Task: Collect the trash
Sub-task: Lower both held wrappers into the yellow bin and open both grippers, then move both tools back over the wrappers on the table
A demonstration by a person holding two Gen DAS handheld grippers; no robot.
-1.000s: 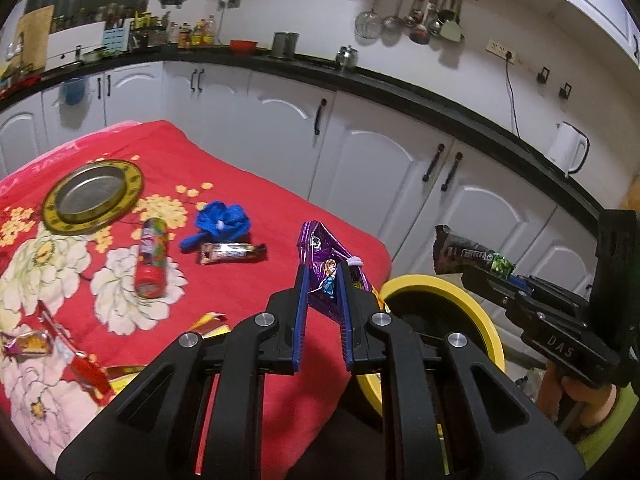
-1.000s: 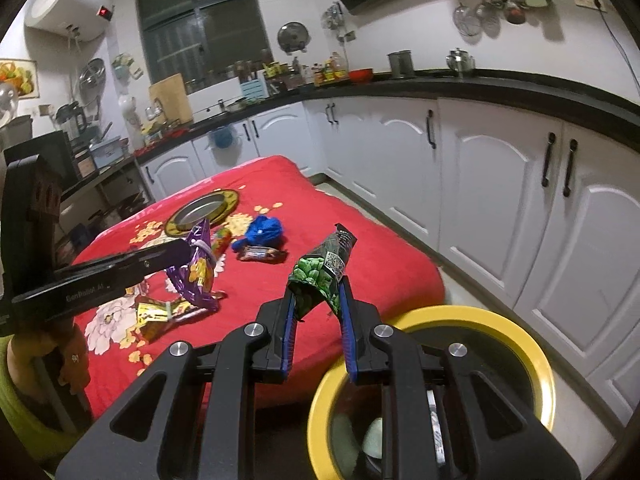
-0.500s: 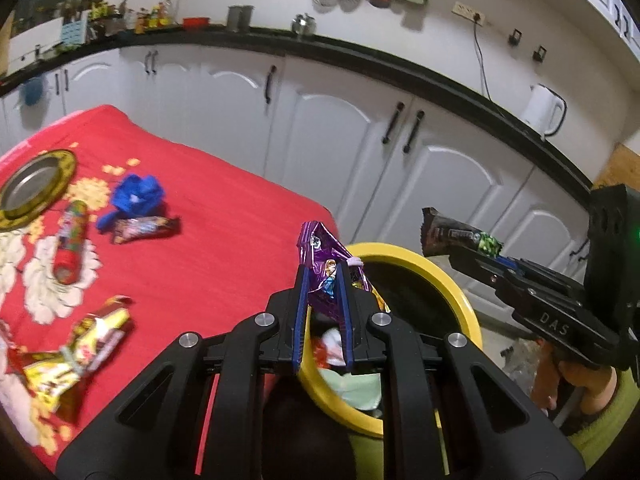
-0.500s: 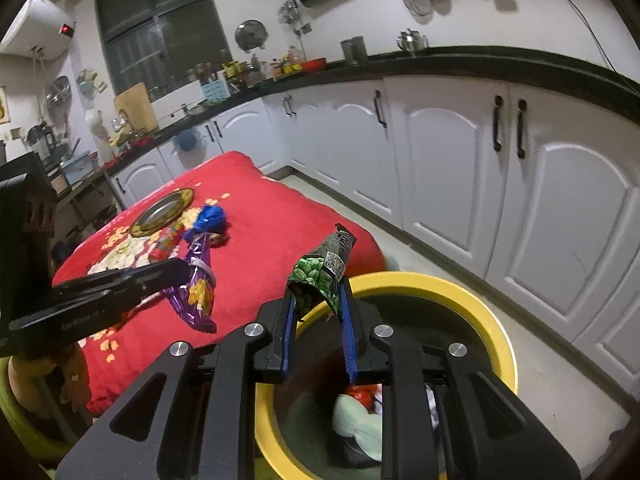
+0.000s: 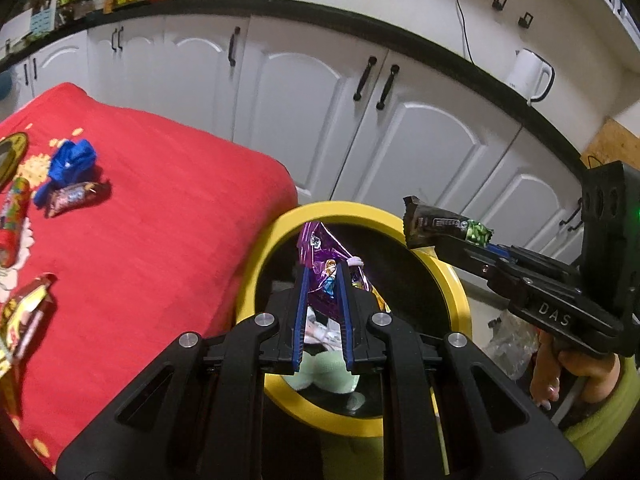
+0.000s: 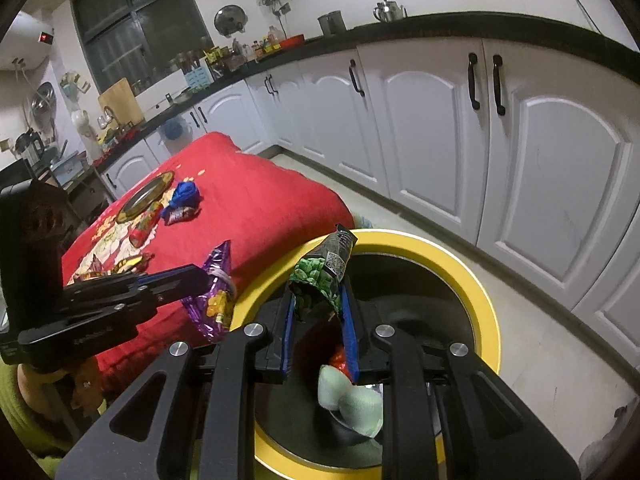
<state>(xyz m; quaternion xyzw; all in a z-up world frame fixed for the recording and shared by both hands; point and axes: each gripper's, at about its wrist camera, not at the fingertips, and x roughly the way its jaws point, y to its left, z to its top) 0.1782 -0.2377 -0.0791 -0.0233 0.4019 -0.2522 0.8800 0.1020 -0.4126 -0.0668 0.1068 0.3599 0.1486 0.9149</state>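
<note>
The left gripper (image 5: pixel 323 276) pinched a purple wrapper (image 5: pixel 320 248) and the right gripper (image 6: pixel 318 300) a green one (image 6: pixel 320 276) above the yellow-rimmed bin (image 6: pixel 486 300), not yet released, while more wrappers (image 5: pixel 74 198) awaited on the red-covered table (image 5: pixel 160 216).

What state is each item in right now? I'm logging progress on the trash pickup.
Left gripper: shut on the purple foil wrapper, over the bin.
Right gripper: shut on the green-and-black snack packet, over the bin.
Yellow-rimmed round bin: open, already holding trash.
Brown candy bar wrapper: lying on the red cloth.
Crumpled blue wrapper: lying on the cloth.
</note>
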